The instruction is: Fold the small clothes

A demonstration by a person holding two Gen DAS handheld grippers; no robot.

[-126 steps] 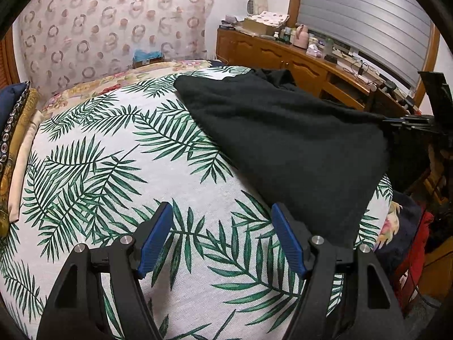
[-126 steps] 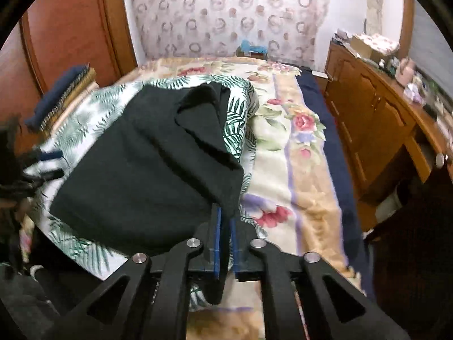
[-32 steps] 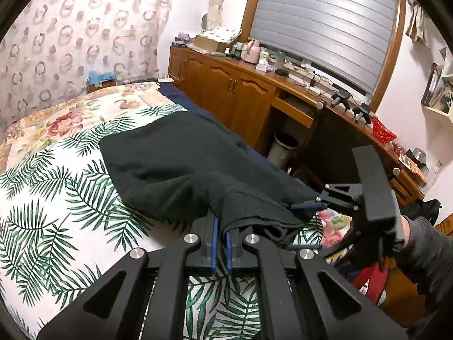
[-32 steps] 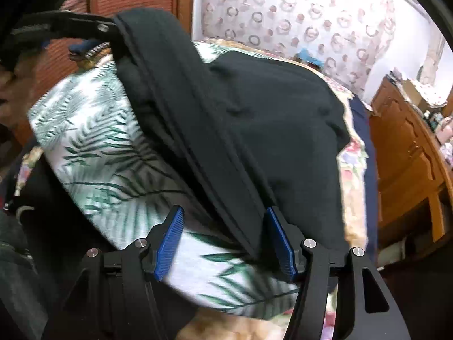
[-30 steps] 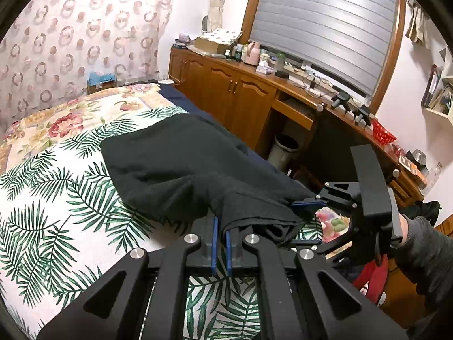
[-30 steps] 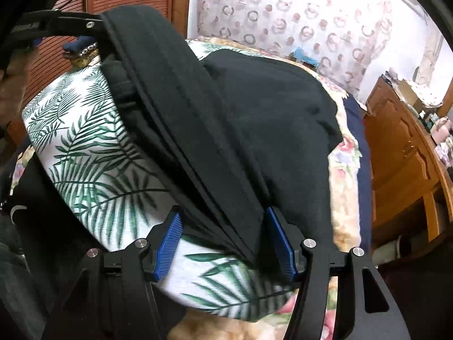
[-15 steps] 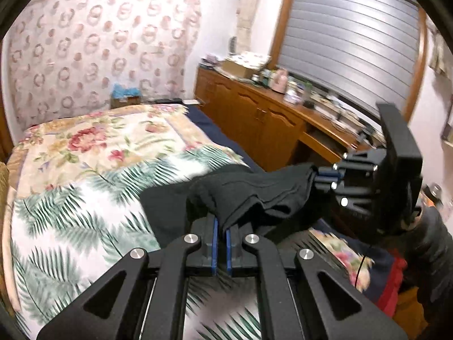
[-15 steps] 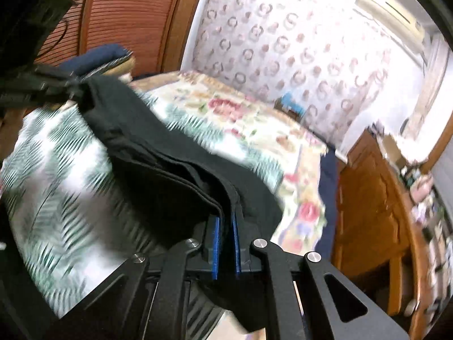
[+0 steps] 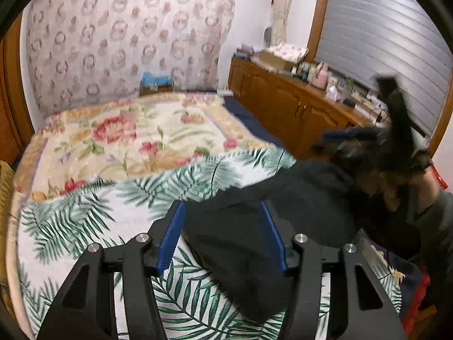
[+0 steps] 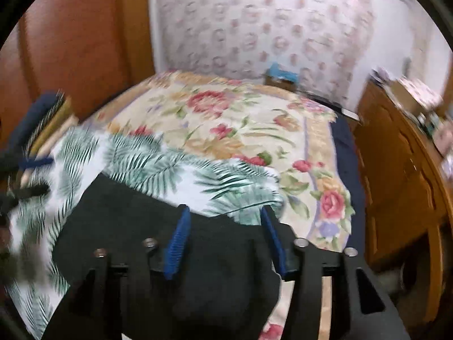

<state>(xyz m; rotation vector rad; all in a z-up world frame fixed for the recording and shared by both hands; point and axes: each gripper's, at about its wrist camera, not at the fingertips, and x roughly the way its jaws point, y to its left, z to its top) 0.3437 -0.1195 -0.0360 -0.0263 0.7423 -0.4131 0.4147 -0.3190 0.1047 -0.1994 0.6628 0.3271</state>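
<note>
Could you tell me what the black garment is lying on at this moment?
The black fabric garment lies on a white cloth with green palm-leaf print, spread over a floral bedspread. Whatever is directly beneath the garment is covered, so I cannot see it.

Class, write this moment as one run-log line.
left hand-held gripper: opening, released | right hand-held gripper: opening, released | black garment: on leaf-print sheet
</note>
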